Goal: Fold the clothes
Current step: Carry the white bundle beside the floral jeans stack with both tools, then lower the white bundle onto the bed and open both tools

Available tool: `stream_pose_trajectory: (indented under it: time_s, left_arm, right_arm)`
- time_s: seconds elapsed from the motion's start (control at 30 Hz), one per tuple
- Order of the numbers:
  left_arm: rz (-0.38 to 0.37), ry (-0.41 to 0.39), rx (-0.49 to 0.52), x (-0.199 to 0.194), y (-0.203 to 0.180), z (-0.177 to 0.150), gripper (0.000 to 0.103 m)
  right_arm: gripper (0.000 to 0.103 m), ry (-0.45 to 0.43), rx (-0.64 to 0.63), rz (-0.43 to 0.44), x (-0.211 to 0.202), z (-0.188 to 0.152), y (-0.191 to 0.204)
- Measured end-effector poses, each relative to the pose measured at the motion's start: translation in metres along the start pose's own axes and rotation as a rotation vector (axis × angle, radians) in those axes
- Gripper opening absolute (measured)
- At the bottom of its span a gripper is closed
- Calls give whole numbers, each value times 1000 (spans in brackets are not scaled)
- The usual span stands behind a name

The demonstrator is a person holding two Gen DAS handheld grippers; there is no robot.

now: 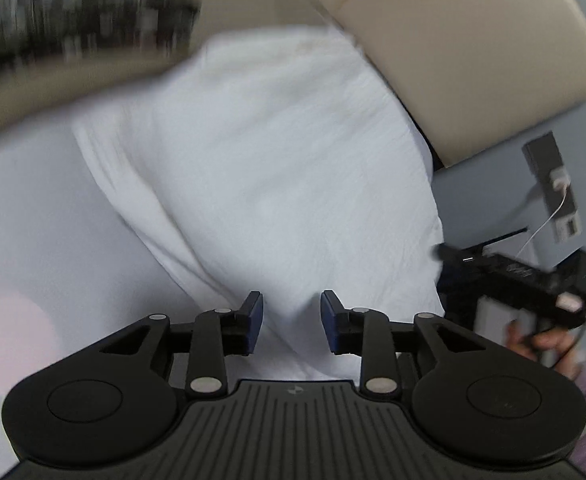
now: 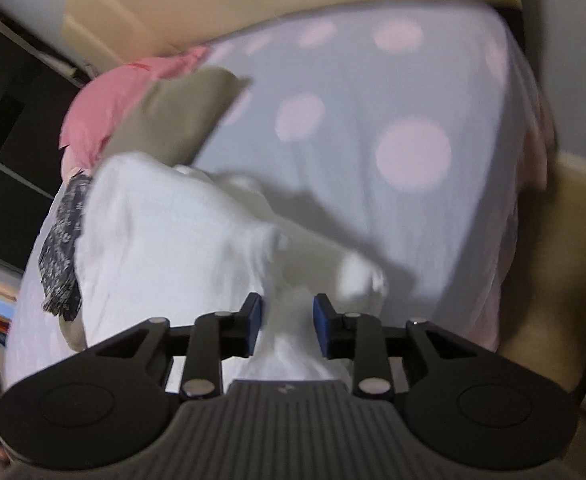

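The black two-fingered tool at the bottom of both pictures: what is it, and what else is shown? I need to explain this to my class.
No robot is involved. A person holds a clamp-like gripper in each hand, and each has a wide-angle camera looking along its fingers. One picture is from the left gripper, the other from the right gripper. Both hang over a white garment lying on a pale sheet with pink dots. A pink garment, a khaki one and a dark patterned one lie nearby. The left jaws stand open. White cloth bunches between the right jaws, but blur hides whether they pinch it.
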State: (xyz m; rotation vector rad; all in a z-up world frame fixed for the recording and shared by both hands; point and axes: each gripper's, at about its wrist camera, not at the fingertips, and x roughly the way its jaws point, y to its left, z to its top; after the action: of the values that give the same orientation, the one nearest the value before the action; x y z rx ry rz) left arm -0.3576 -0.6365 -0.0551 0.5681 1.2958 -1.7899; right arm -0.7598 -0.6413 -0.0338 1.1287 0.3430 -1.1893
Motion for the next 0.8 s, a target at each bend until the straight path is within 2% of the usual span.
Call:
stream_pose_trajectory:
  time_s: [0.17, 0.3, 0.5, 0.73, 0.77, 0.8]
  left_arm:
    - [111, -90, 186, -33, -23, 21, 29]
    - [170, -147, 283, -33, -41, 43, 28]
    - [178, -127, 299, -12, -37, 60, 28]
    - [160, -98, 221, 22, 2, 60, 26]
    - [156, -97, 210, 27, 8, 60, 24]
    - [153, -96, 199, 30, 12, 61, 22]
  right_arm:
    - [33, -105, -143, 20, -35, 10, 44]
    - [33, -111, -266, 22, -29, 20, 88]
    - [33, -100, -416, -7, 10, 33, 140]
    - [31, -65, -414, 18, 89, 51, 160]
    - [30, -57, -397, 4, 99, 54, 157]
    - [21, -47, -373, -14, 111, 56, 151]
